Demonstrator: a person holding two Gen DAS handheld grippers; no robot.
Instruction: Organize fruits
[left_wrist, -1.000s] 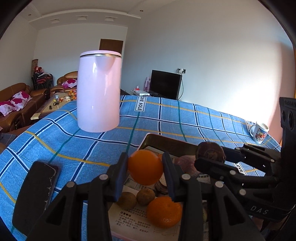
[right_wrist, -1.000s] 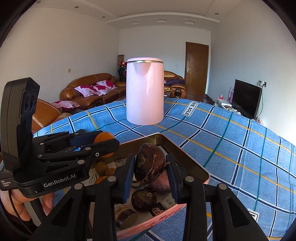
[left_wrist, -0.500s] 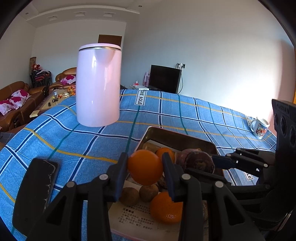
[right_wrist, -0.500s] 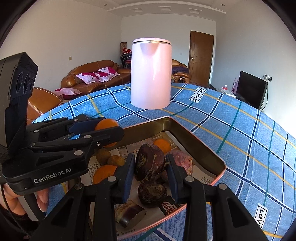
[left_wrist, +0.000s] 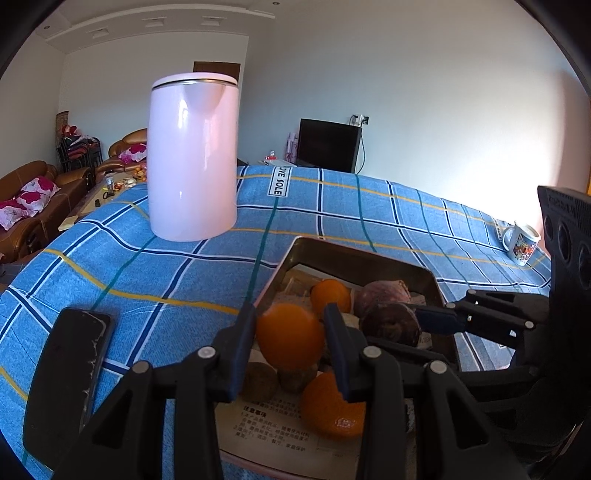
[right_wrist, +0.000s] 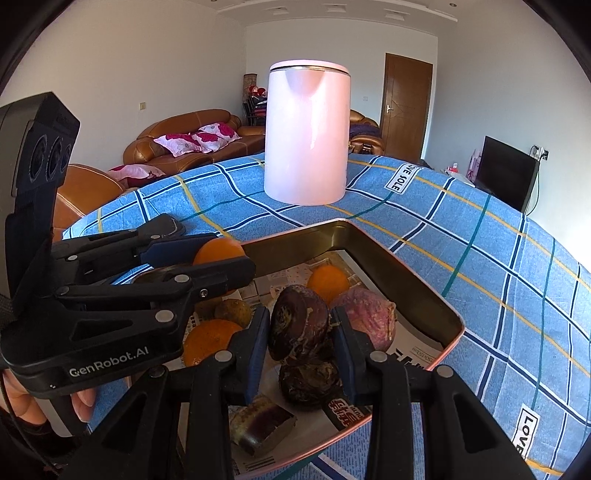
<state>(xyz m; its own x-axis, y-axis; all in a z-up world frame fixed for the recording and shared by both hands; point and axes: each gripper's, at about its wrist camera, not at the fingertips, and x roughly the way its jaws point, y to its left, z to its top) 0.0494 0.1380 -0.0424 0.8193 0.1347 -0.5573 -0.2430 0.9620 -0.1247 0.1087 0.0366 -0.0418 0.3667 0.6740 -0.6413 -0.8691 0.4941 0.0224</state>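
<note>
Mid-carry above the paper-lined rectangular metal tray (right_wrist: 417, 280) on the blue checked bench (left_wrist: 155, 273): left hand-held gripper (left_wrist: 290, 341) clamping a round orange fruit (left_wrist: 290, 341), right hand-held gripper (right_wrist: 299, 332) clamping a dark purple-brown round fruit (right_wrist: 299, 325). Next, likely lowering and releasing each beside its own kind.

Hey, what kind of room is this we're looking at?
Most likely a home living room: brown leather sofas with floral cushions, a television by the wall, and a table under a blue checked cloth holding a pink kettle.

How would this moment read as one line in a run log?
left gripper: shut on orange | right gripper: shut on dark purple fruit | both over tray
</note>
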